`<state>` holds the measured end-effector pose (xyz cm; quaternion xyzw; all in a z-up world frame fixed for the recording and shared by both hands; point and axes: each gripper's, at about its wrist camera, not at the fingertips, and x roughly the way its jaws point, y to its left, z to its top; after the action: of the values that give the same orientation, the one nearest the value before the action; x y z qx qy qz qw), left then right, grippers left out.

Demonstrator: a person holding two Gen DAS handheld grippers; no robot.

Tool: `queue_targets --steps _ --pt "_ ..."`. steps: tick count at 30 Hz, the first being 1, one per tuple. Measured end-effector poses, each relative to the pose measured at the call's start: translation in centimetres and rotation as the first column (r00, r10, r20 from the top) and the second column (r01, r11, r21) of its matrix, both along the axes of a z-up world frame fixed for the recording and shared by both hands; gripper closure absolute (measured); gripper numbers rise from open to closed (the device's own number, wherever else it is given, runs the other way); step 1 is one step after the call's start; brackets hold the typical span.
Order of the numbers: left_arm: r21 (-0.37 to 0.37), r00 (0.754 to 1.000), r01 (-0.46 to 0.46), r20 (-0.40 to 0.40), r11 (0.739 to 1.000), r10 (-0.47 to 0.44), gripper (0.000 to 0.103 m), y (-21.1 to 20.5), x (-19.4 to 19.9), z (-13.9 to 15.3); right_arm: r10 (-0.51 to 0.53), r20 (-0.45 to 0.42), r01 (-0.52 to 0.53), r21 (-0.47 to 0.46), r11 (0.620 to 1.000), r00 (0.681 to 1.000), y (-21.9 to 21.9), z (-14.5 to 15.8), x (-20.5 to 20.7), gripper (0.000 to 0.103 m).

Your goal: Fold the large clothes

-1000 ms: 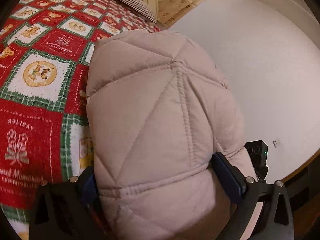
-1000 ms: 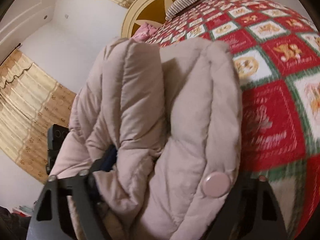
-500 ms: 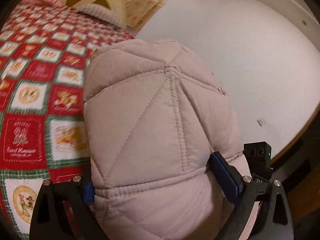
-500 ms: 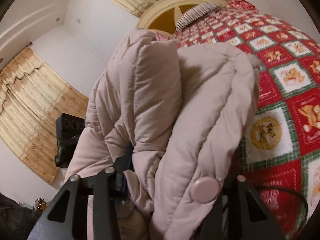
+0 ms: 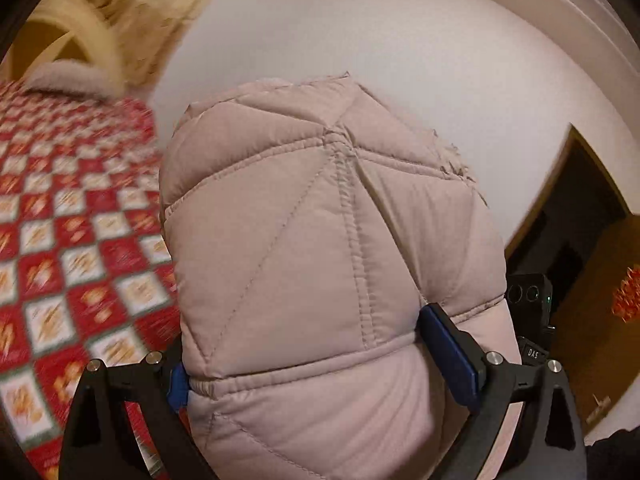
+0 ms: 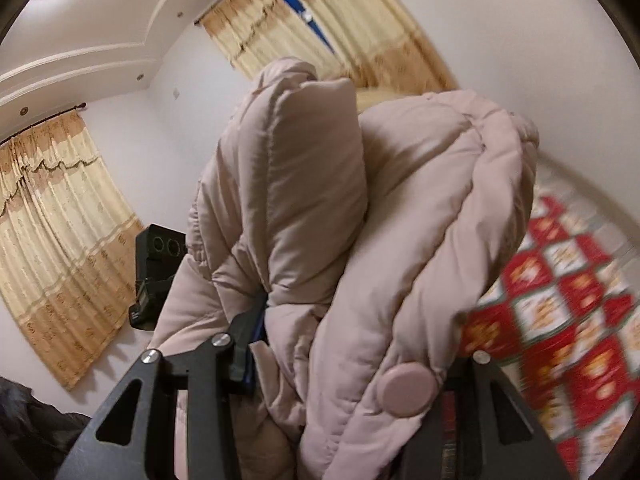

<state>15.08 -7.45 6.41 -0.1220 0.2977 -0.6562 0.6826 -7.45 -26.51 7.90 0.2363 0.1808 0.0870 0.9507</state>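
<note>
A pale pink quilted puffer jacket (image 5: 320,240) fills the left wrist view; it also bulges up in the right wrist view (image 6: 360,220), with a round pink snap button (image 6: 406,389) showing. My left gripper (image 5: 320,364) is shut on a thick fold of the jacket, blue pads (image 5: 448,356) pressing its sides. My right gripper (image 6: 352,364) is shut on another bunched part of the jacket. Both hold it lifted above the bed. The fingertips are mostly buried in fabric.
The bed with a red, green and white Christmas quilt (image 5: 72,248) lies below left and shows at the right in the right wrist view (image 6: 568,320). A cream round headboard (image 5: 68,36), beige curtains (image 6: 60,232), white walls and a dark doorway (image 5: 580,240) surround it.
Both grippers have risen and tilted upward with the jacket in them. The quilt has dropped lower and to the side in both views; more wall, curtain and ceiling show.
</note>
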Motion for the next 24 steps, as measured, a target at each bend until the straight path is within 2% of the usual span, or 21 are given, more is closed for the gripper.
queue_targets --steps 6,10,13,16,19,20,22,24 --pt "-0.015 0.997 0.071 0.033 0.997 -0.071 0.006 -2.2 -3.5 4.6 -0.094 0.062 0.097 -0.045 0.994 0.994 -0.4 5.4 -5.0 0.057" --pt "0.046 0.997 0.057 0.056 0.997 -0.059 0.006 -3.7 -4.5 5.4 -0.114 0.09 0.119 -0.056 0.991 0.989 -0.4 6.3 -6.9 0.057" --pt "0.127 0.998 0.035 0.039 0.991 -0.04 0.006 -5.7 -4.0 3.7 -0.135 0.063 0.135 -0.011 0.991 0.989 -1.6 4.1 -6.6 0.057" --pt "0.209 1.0 0.023 -0.004 0.978 -0.023 0.006 -8.4 -2.6 0.4 -0.15 0.022 0.149 0.045 0.988 0.988 -3.6 0.7 -5.1 0.057" --pt "0.29 0.998 0.002 -0.057 0.957 0.015 0.006 -11.6 -0.3 -4.3 -0.166 -0.028 0.167 0.074 0.983 0.986 -6.0 -3.3 -3.0 0.057" --pt "0.325 0.996 -0.009 -0.08 0.946 0.037 0.006 -12.8 0.9 -6.5 -0.167 -0.05 0.171 0.088 0.981 0.985 -7.1 -4.9 -2.0 0.057" --pt "0.378 0.993 -0.025 -0.097 0.925 0.067 0.006 -14.5 1.8 -8.8 -0.174 -0.093 0.184 0.107 0.977 0.98 -8.9 -8.4 0.3 0.058" --pt "0.449 0.991 -0.063 -0.081 0.891 0.111 0.006 -16.2 2.8 -11.0 -0.18 -0.129 0.197 0.128 0.972 0.975 -10.4 -11.3 2.3 0.058"
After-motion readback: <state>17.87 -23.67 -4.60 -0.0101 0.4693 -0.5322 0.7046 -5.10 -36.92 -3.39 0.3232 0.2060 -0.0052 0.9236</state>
